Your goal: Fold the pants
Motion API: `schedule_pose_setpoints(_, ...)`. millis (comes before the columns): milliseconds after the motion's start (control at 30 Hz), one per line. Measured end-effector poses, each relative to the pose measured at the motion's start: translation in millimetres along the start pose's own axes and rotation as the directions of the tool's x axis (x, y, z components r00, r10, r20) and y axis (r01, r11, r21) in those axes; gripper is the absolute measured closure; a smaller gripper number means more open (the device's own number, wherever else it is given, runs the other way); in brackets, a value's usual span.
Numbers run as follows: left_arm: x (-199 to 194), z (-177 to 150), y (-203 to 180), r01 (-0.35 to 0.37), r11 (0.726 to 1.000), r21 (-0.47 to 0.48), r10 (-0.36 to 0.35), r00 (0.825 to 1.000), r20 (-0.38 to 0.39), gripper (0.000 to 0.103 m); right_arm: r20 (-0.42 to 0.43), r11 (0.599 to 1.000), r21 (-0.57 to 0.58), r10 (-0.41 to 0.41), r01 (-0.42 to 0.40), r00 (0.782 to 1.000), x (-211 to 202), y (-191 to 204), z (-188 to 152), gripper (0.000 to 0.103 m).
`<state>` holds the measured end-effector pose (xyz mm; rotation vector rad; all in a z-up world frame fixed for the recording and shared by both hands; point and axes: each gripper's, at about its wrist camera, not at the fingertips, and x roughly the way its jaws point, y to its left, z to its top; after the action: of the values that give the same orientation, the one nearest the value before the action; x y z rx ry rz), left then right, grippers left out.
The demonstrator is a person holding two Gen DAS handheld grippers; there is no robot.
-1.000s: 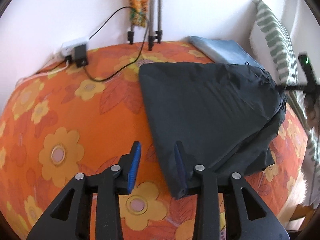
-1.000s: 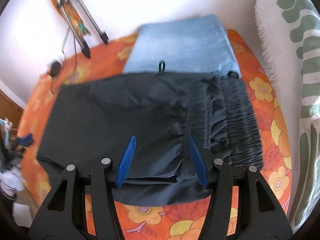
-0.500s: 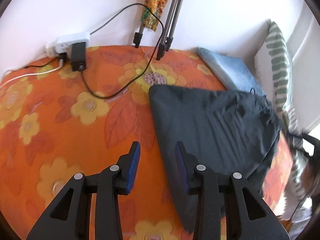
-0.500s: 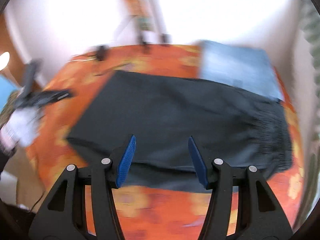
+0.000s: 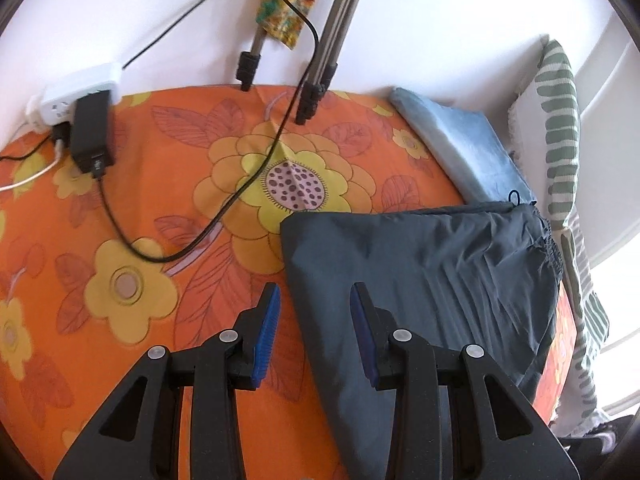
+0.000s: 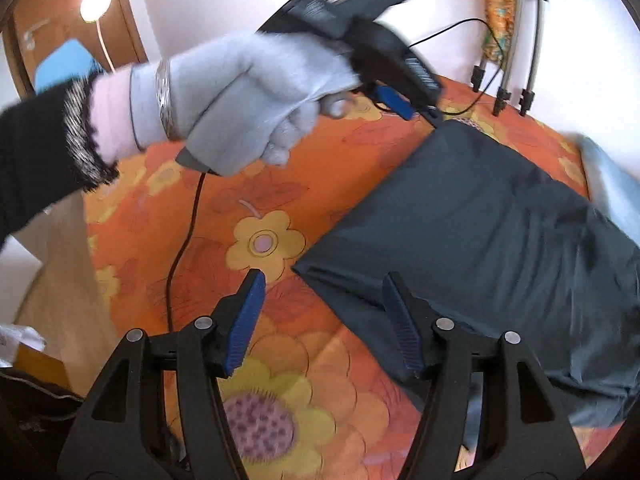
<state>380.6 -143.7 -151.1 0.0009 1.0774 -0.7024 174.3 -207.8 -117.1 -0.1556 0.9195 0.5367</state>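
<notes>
Dark folded pants point(image 5: 420, 280) lie on the floral bedspread point(image 5: 160, 208), one edge between the empty half-open left tongs point(image 5: 314, 332), a corner between the empty, opening right tongs point(image 6: 322, 320); a single-layer pinch could undo the fold.

A bed under an orange floral sheet point(image 5: 160, 208) stands against a white wall point(image 5: 440, 20). A white power strip point(image 5: 80, 88) lies at the wall's foot, tripod legs point(image 5: 316, 80) beside it. A green-striped pillow point(image 5: 560, 128) leans at the bed's end. A lit lamp point(image 6: 95, 2) glows by brown wooden furniture point(image 6: 132, 20).
</notes>
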Motion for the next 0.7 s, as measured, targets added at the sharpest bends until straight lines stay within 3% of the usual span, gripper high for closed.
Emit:
schedule_pose_setpoints(300, 19.9, 17.3, 9.9, 0.059, 0.998, -0.028, -0.059, 0.998, -0.007, 0.068, -0.044, 0.987, -0.141, -0.078, 0.071, 0.996, 37.5, 31.9, 4.1, 0.039)
schedule_pose_setpoints(567, 41.6, 29.2, 11.7, 0.071, 0.996, -0.049, -0.072, 0.997, -0.019, 0.068, -0.063, 0.978, -0.150, -0.159, 0.148, 0.985, 58.2, 34.5, 4.4, 0.039)
schedule_pose_setpoints(700, 48.6, 29.7, 13.7, 0.070, 0.996, -0.064, -0.071, 0.997, -0.014, 0.068, -0.067, 0.981, -0.130, -0.154, 0.144, 0.986, 60.7, 32.3, 5.9, 0.039)
